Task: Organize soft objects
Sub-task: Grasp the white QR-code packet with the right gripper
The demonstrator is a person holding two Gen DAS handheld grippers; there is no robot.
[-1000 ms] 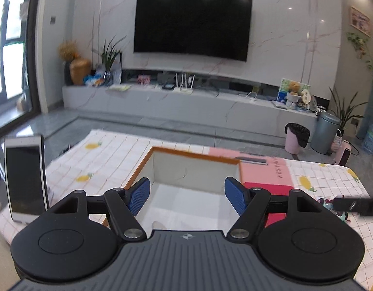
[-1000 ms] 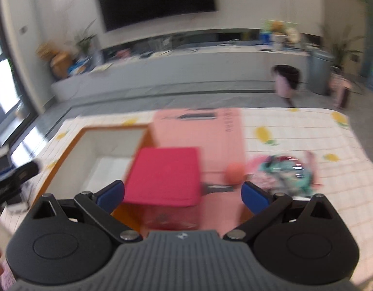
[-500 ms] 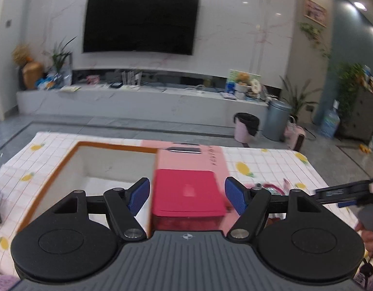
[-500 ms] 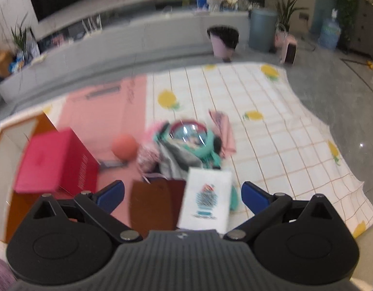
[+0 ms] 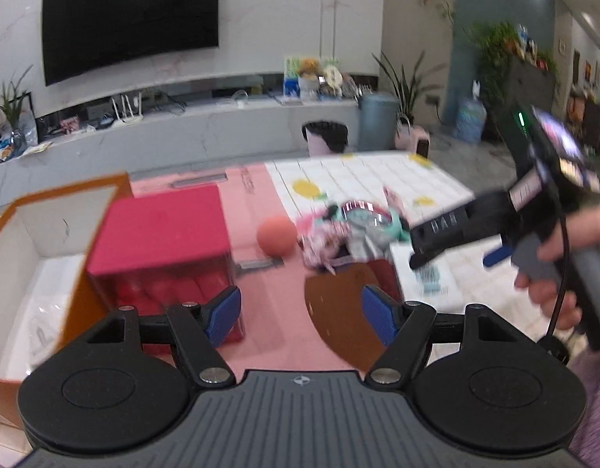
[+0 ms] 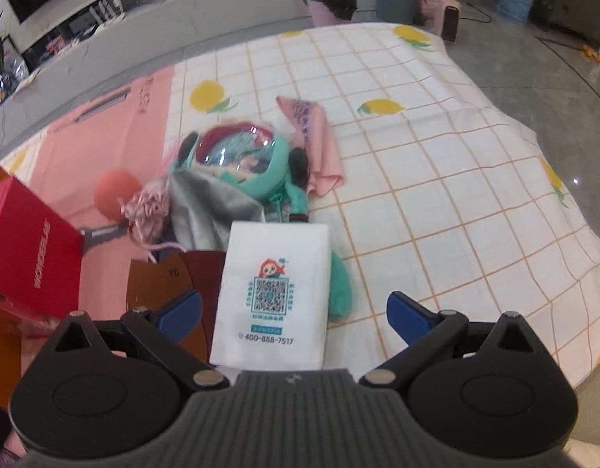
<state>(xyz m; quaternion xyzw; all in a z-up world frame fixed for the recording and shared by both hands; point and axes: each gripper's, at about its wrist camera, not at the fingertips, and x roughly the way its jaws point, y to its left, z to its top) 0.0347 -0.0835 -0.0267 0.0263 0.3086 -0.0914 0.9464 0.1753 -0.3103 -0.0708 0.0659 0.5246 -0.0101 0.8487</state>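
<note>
Both tools are spread and pinch nothing: the left gripper (image 5: 300,308) hangs over the pink mat (image 5: 276,304), and the right gripper (image 6: 294,308) frames the white packet (image 6: 272,292). Judged next: lower squarely and close across its narrow sides. The soft pile (image 6: 237,171) lies on a checked cloth (image 6: 436,179); a television (image 5: 130,19) hangs behind.

Black left gripper (image 5: 300,310), blue-padded jaws, silver screws, ribbed grey housing.

Bright, even indoor light; motion blur and fisheye-curved edges throughout.
</note>
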